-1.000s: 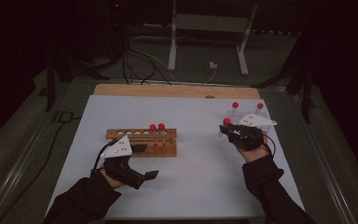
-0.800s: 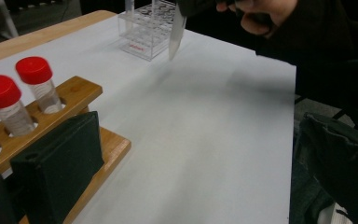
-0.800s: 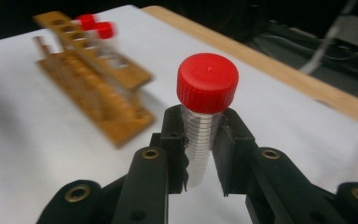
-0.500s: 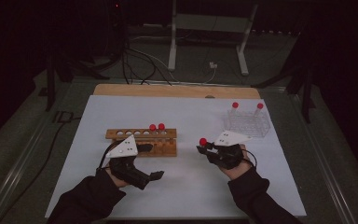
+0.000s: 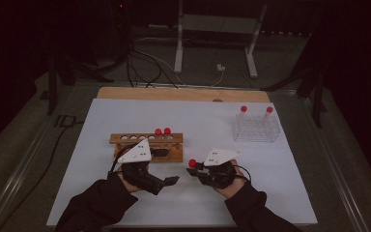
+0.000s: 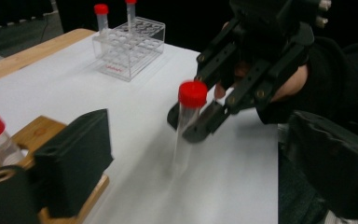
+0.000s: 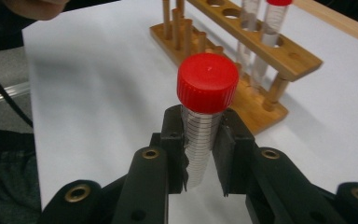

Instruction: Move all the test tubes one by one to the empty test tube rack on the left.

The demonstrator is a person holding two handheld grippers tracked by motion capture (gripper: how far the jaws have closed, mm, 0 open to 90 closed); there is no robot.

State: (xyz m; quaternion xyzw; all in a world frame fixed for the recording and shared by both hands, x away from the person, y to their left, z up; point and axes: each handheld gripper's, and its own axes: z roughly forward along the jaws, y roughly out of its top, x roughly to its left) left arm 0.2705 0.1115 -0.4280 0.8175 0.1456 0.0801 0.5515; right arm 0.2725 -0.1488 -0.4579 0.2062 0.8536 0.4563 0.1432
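Observation:
A clear tube with a red cap (image 7: 207,83) stands upright between the jaws of my right gripper (image 7: 200,161), which is shut on it just below the cap. In the high view this gripper (image 5: 192,170) hovers over the white mat near the front middle, tube (image 5: 192,163) pointing up. My left gripper (image 5: 168,182) sits just to its left, open, with nothing in it; one of its fingers (image 6: 74,156) overlaps the wooden rack (image 5: 147,142). That rack holds two red-capped tubes (image 5: 163,131). The held tube (image 6: 192,95) faces the left gripper.
A clear plastic rack (image 5: 257,129) with two red-capped tubes stands at the back right of the white mat (image 5: 212,116). A wooden board edge (image 5: 183,94) runs along the far side. Cables and a metal stand lie on the floor beyond.
My right gripper has carried a red-capped tube from the clear rack leftward and nearer, to the front middle. My left gripper has shifted slightly right and stays open.

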